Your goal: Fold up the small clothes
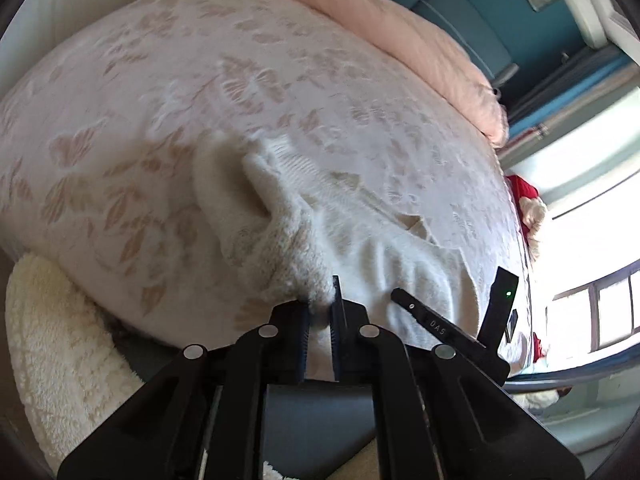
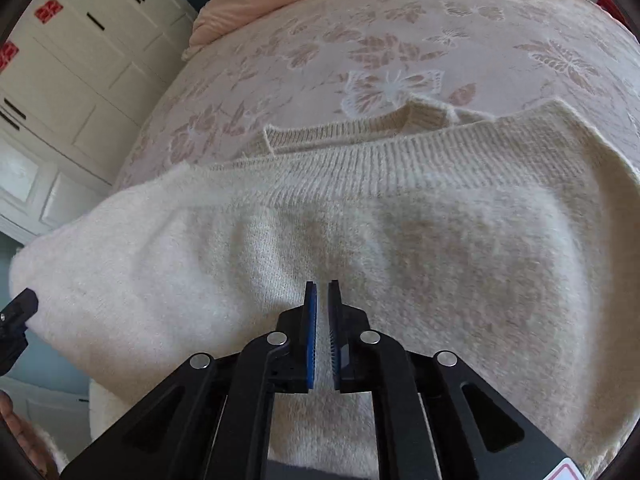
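Observation:
A cream knitted sweater (image 2: 400, 232) lies on the floral bedspread (image 2: 360, 40), its ribbed hem turned toward the far side. In the left wrist view the sweater (image 1: 280, 216) is bunched and pulled up from the bed. My left gripper (image 1: 320, 300) is shut on a corner of the sweater. My right gripper (image 2: 322, 292) sits over the sweater with its jaws nearly closed, and fabric seems to run between them. The right gripper also shows in the left wrist view (image 1: 452, 320), and the left gripper at the left edge of the right wrist view (image 2: 16, 320).
A pink duvet (image 1: 420, 48) lies along the far side of the bed. A fluffy cream rug (image 1: 60, 340) lies beside the bed. White cabinets (image 2: 60, 80) stand to the left. A window (image 1: 592, 280) and a red plush toy (image 1: 528, 200) are at the right.

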Demonstrator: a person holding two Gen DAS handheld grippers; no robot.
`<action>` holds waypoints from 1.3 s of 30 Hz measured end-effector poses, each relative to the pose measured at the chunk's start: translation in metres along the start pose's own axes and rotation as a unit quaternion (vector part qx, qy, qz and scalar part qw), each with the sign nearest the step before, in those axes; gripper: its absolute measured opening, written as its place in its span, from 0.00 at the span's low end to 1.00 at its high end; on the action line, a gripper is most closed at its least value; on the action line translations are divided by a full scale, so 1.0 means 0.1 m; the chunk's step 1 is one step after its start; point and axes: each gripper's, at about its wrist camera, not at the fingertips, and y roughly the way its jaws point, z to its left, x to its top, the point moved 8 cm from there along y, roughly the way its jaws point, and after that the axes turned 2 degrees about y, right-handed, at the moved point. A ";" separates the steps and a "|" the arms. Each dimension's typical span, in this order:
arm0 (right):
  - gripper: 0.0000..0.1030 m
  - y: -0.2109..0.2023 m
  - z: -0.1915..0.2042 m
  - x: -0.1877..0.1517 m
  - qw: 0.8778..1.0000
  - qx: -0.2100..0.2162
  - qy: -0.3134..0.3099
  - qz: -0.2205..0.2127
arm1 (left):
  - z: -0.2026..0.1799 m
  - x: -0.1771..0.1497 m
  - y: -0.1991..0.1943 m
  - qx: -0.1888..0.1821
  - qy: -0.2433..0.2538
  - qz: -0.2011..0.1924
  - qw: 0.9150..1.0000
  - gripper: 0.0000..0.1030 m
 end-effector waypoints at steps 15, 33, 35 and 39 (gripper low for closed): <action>0.59 -1.56 -1.44 -0.35 0.979 -0.006 0.165 -0.121 | -2.10 -1.30 1.24 -0.064 0.275 0.146 0.948 0.39; 0.15 -1.27 -0.13 0.22 0.987 0.084 0.063 -0.124 | -0.64 -1.29 1.27 0.066 0.158 0.165 0.971 0.15; 0.15 -1.66 -0.07 0.18 0.984 0.068 0.034 -0.163 | -0.64 -1.22 1.13 0.044 0.145 0.145 0.978 0.12; 0.15 -1.45 -0.92 -0.18 0.986 -0.088 0.051 -0.133 | -0.82 -1.25 1.08 0.026 0.181 0.140 0.973 0.10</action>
